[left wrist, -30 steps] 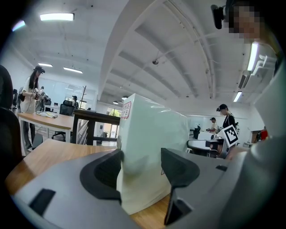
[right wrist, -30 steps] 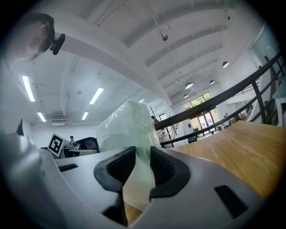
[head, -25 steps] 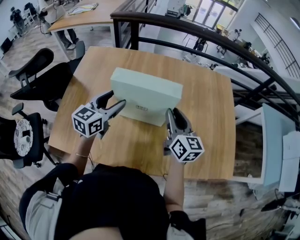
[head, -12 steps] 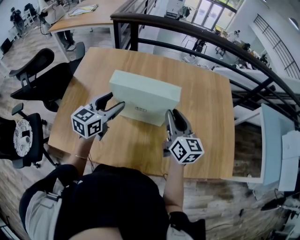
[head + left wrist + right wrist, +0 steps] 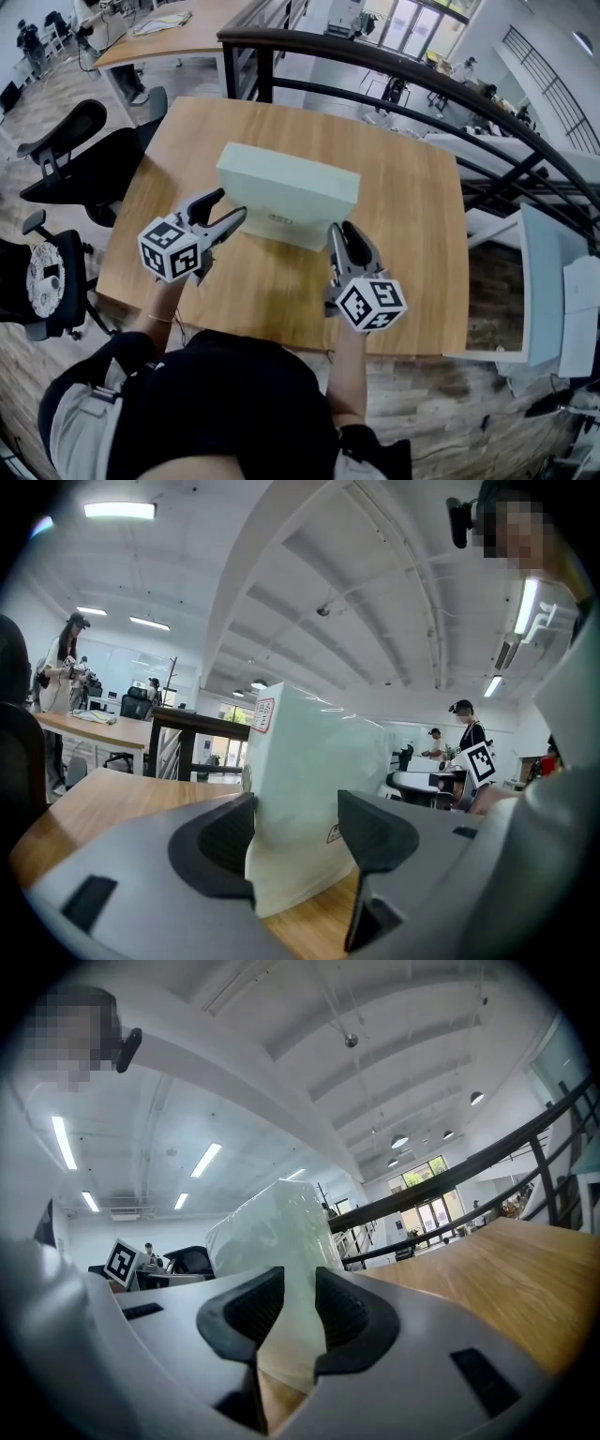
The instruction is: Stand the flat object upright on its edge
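- The box [image 5: 286, 178] stands on one long edge at the middle of the table [image 5: 412, 234], broad face toward the near side. It is upright or very close to it.
- Compared with a second ago, its pose is unchanged. The slight shift seen in the head view applies equally to the railing [image 5: 375, 66], so it reads as camera drift, not box motion.
- The left gripper [image 5: 232, 203] stays at the box's near left corner. Its jaws are spread to the box's thickness, and the pads [image 5: 375, 832] bear on both broad faces.
- The right gripper [image 5: 341, 228] stays at the near right corner. Its jaws are set narrower and pinch the corner between them.
- Neither gripper has changed its place on the box within the second.
- Judgement: the lift is done and the current step is steadying. What remains is to release both grips without tipping the box. It rests on a narrow edge, so an uneven release could push it over.
- Label 1: a small rectangular label [image 5: 281, 217] at the centre of the near face. The print is too small to read.
- Label 2: a red-framed stamp [image 5: 263, 714] at an upper corner, seen in the left gripper view. The characters are not legible.
- Label 3: a small red triangular mark [image 5: 334, 834] low on the box, beside the right pad. Its content is not legible.
- No brand name can be read on the box.
- Each gripper's cube carries black-and-white square markers [image 5: 172, 248]; these are patterns, not text.
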The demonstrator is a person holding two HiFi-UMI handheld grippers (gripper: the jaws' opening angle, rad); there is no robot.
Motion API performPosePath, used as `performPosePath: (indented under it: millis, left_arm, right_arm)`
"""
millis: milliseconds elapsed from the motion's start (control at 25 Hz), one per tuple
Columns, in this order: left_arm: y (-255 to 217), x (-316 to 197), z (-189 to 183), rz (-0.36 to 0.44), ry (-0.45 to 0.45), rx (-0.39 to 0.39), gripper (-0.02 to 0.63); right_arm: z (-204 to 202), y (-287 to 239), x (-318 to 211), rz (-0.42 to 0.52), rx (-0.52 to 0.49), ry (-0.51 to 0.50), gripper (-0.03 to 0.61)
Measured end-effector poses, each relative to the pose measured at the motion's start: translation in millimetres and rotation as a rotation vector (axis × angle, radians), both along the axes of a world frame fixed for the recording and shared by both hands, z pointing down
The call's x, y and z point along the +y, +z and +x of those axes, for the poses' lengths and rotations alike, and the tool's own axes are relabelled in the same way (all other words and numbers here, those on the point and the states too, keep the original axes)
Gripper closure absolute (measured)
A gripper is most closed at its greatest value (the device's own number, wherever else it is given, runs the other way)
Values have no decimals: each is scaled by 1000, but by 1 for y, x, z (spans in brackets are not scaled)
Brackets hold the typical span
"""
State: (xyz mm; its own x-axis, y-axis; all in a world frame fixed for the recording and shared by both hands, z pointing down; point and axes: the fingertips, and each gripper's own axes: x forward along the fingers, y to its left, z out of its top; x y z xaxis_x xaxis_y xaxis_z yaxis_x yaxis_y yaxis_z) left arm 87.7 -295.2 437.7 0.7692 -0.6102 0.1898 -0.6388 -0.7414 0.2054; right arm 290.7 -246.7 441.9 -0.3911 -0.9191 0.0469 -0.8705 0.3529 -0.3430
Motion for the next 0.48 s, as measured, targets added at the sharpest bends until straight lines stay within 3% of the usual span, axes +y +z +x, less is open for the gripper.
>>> performPosePath:
  millis: [480]
  left_arm:
    - [0,12,-4,-5,5,19,343]
  right_arm:
    - [-9,4,11,-13,-12,-6,486]
